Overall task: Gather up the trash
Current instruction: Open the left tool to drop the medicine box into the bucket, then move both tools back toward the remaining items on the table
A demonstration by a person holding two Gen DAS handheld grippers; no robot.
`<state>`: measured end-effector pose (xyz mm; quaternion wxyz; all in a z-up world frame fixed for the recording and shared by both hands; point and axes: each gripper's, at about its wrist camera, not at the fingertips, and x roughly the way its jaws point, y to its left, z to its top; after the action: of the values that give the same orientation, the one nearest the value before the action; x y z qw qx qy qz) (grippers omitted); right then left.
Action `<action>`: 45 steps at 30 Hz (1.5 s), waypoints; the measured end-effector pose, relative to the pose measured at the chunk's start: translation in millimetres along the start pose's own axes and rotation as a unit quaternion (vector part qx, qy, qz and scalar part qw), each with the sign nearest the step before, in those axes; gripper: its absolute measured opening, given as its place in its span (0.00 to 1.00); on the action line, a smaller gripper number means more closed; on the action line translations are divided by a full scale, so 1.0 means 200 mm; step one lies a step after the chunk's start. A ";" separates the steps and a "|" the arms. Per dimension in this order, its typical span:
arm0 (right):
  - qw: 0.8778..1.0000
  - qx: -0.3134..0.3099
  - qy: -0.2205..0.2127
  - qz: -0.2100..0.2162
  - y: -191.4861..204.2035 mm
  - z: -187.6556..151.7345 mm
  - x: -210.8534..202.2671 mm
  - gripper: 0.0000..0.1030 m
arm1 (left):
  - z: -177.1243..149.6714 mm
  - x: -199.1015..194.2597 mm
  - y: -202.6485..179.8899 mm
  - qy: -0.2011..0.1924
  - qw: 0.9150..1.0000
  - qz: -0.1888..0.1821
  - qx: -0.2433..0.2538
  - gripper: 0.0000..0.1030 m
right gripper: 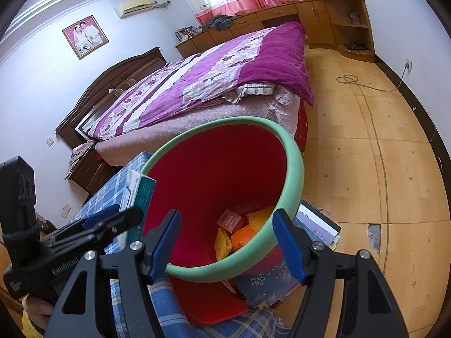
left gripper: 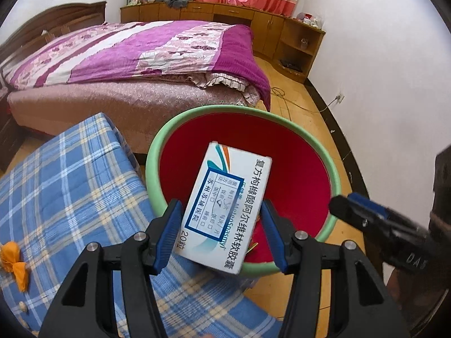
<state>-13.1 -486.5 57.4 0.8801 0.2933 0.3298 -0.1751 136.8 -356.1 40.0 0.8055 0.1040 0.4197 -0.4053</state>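
A white medicine box (left gripper: pixel 225 211) with blue print sits between the blue pads of my left gripper (left gripper: pixel 221 207), which is shut on it. The box hangs over the mouth of a red bin with a green rim (left gripper: pixel 153 155). From the right wrist, that box (right gripper: pixel 142 191) and the left gripper (right gripper: pixel 126 212) show at the bin's left edge. My right gripper (right gripper: pixel 227 214) straddles the near rim (right gripper: pixel 293 169), both pads against it, and its fingertip (left gripper: pixel 338 205) shows at the bin's right side. An orange carton (right gripper: pixel 229 219) and yellow foam netting (right gripper: pixel 222 242) lie inside.
A blue plaid cloth (left gripper: pixel 70 183) covers the surface left of the bin, with an orange wrapper (left gripper: pixel 14 256) on it. Books (right gripper: pixel 318 225) lie on the floor by the bin. A bed (left gripper: pixel 141 64) stands behind, and a cable (right gripper: pixel 366 84) runs across the wooden floor.
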 end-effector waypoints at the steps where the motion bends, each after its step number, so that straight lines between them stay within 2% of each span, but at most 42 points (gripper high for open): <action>1: 1.000 0.001 0.000 -0.001 0.00 0.00 0.00 0.68 | 0.00 0.00 0.01 0.000 1.000 -0.002 -0.005 0.55; 12: 1.000 -0.012 -0.005 0.006 0.04 0.01 -0.03 0.68 | -0.03 -0.10 0.07 -0.013 0.999 -0.004 -0.030 0.56; 24: 0.998 -0.056 0.002 0.033 0.30 -0.02 -0.06 0.68 | -0.13 -0.35 0.29 -0.033 0.996 0.040 -0.073 0.56; 34: 0.993 -0.094 0.008 0.064 0.61 -0.06 -0.07 0.71 | -0.24 -0.58 0.62 -0.057 0.985 0.098 -0.131 0.56; 45: 0.989 -0.118 0.033 0.082 0.91 -0.12 0.04 0.71 | -0.39 -0.77 0.95 -0.069 0.971 0.149 -0.174 0.56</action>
<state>71.4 -332.9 109.6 0.9086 0.2191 0.3516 -0.0530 182.2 -105.6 76.4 0.8893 -0.0051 0.4073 -0.2078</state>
